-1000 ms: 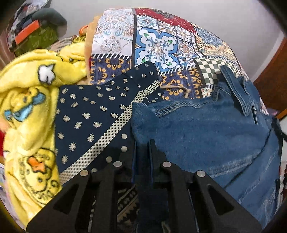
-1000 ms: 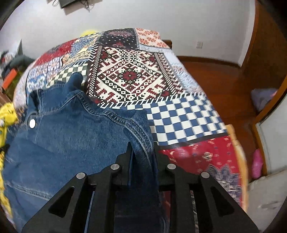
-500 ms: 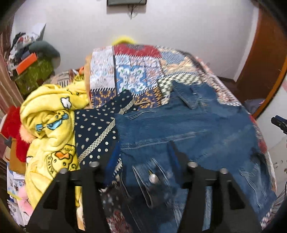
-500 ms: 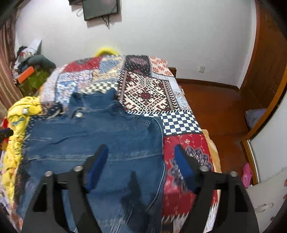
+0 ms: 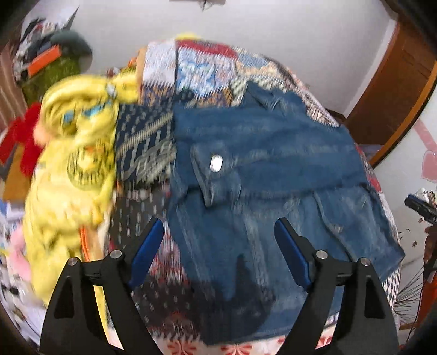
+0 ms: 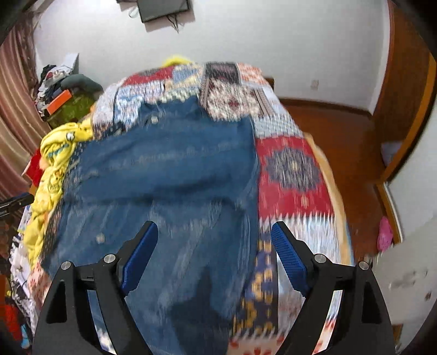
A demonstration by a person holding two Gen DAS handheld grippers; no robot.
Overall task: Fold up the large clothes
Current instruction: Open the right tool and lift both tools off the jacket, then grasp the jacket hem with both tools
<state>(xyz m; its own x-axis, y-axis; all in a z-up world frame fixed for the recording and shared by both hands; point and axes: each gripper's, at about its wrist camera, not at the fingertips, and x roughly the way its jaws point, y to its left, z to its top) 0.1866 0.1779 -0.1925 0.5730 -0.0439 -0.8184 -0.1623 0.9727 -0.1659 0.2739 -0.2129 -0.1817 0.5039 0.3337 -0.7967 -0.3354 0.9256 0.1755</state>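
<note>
A second before, both pairs of fingers were pinched tight on the denim jacket (image 5: 262, 153); since then they had let go and pulled back and up, so much more of the bed (image 6: 295, 169) showed. The left gripper (image 5: 218, 240) and the right gripper (image 6: 214, 243) each had their fingers spread wide and still opening, with nothing held between them. The jacket lay flat on the patchwork bed cover, below and past both grippers, with its collar toward the far wall.

Beside the jacket, on its left, lay a dark blue dotted cloth (image 5: 142, 142), touching the jacket's edge. Past that sat a heap of yellow blanket (image 5: 71, 153) with cartoon pictures, and something red (image 5: 24, 142) lay at its far side. Nothing lay on top of the jacket.

I counted 1 jacket, 1 dotted cloth, 1 yellow blanket and 2 grippers. 1 shiny button (image 5: 215, 165) showed on a jacket flap.

The left view showed the dotted cloth and the yellow heap up close, and the tip of the other gripper at its right edge. The right view showed the wooden floor (image 6: 341, 131), a dark screen (image 6: 164, 9) on the wall and a pink thing (image 6: 385, 234) on the floor. Both pictures were blurred.
</note>
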